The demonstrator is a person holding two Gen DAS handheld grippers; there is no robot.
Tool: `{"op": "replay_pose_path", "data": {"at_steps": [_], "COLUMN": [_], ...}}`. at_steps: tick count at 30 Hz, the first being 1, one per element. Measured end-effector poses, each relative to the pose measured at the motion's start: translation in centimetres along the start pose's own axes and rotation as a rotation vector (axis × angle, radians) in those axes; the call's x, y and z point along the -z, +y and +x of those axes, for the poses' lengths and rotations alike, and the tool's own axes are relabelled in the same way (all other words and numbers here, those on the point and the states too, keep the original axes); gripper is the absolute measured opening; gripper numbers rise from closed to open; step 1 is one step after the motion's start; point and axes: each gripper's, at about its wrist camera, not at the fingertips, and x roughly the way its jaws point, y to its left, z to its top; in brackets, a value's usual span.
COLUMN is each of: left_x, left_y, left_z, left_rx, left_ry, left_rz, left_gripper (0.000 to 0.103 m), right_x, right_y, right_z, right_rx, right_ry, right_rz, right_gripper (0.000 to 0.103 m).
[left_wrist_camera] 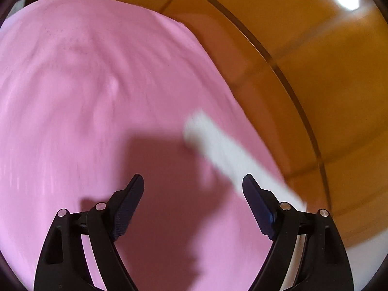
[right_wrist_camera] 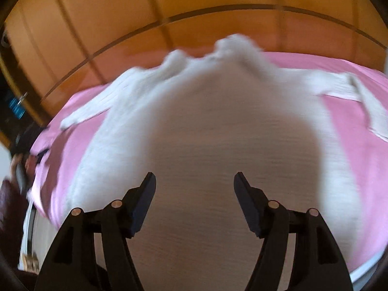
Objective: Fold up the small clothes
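Here the white garment (right_wrist_camera: 206, 126) lies spread below the open right tool (right_wrist_camera: 194, 181).

Black claw (left_wrist_camera: 193, 181) — silver rivets; dark pads (left_wrist_camera: 131, 201)

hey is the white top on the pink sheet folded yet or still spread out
Spread out: the white top lies flat on the pink sheet, sleeves out to both sides.

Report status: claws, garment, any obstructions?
Left claw open, empty, over pink sheet. Right claw open, empty, above white garment, spread flat. Nothing blocking.
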Motion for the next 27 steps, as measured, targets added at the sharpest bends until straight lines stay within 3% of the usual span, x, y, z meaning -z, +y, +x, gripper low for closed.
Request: {"op": "replay_pose_path", "data": {"at_steps": [6,8,10,11,12,13,15,19,21,24,26,27], "left_x": [-4.8,-4.5,-4.6,-4.6,-4.5,-4.5,-4.8,-7.3,-8.2,-8.4,-7.2,-6.9], "left_y": [-1.1,-2.4,-3.7,-4.2,-4.8,-5.5,-6.8,-8.0,-7.8,-6.5,-4.4,-3.6], "left_z": [5.2,7.6,10.1,10.8,11.4,11.5,9.8,2.3,-1.3,-1.8,0.3,0.9], "left_rx": [-0.008,-0.027,-0.063,-0.077,-0.072,-0.071,-0.063,-0.01,-0.052,-0.2,-0.371,-0.391], "left_ry": [0.086,0.151,0.222,0.234,0.254,0.251,0.142,-0.143,-0.241,-0.268,-0.226,-0.199], "left_rz": [0.008,0.044,0.101,0.128,0.15,0.166,0.228,0.275,0.324,0.402,0.461,0.456], "left_gripper": [0.077,0.06,0.051,0.03,0.015,0.01,0.008,0.008,0.008,0.007,0.007,0.007], "right_x": [-1.1,-1.1,-1.5,-1.6,-1.8,-1.9,-2.1,-1.9,-1.6,-1.0,-0.9,-0.8], "right_y": [3.5,3.9,4.5,4.5,4.7,4.8,5.1,6.2,7.0,7.6,7.7,7.7], "right_z": [3.1,3.5,4.1,4.4,4.7,4.8,5.1,6.0,6.7,7.5,7.5,7.5], "right_rx": [-0.045,-0.051,-0.046,-0.045,-0.045,-0.046,-0.056,-0.077,-0.077,-0.053,-0.048,-0.045], "right_ry": [0.034,0.041,0.045,0.048,0.05,0.051,0.06,0.082,0.086,0.072,0.07,0.071], "right_rz": [-0.047,-0.047,-0.046,-0.043,-0.04,-0.039,-0.049,-0.1,-0.129,-0.154,-0.16,-0.164], "right_gripper": [0.067,0.07,0.072,0.073,0.073,0.073,0.074,0.074,0.076,0.081,0.083,0.084]}}
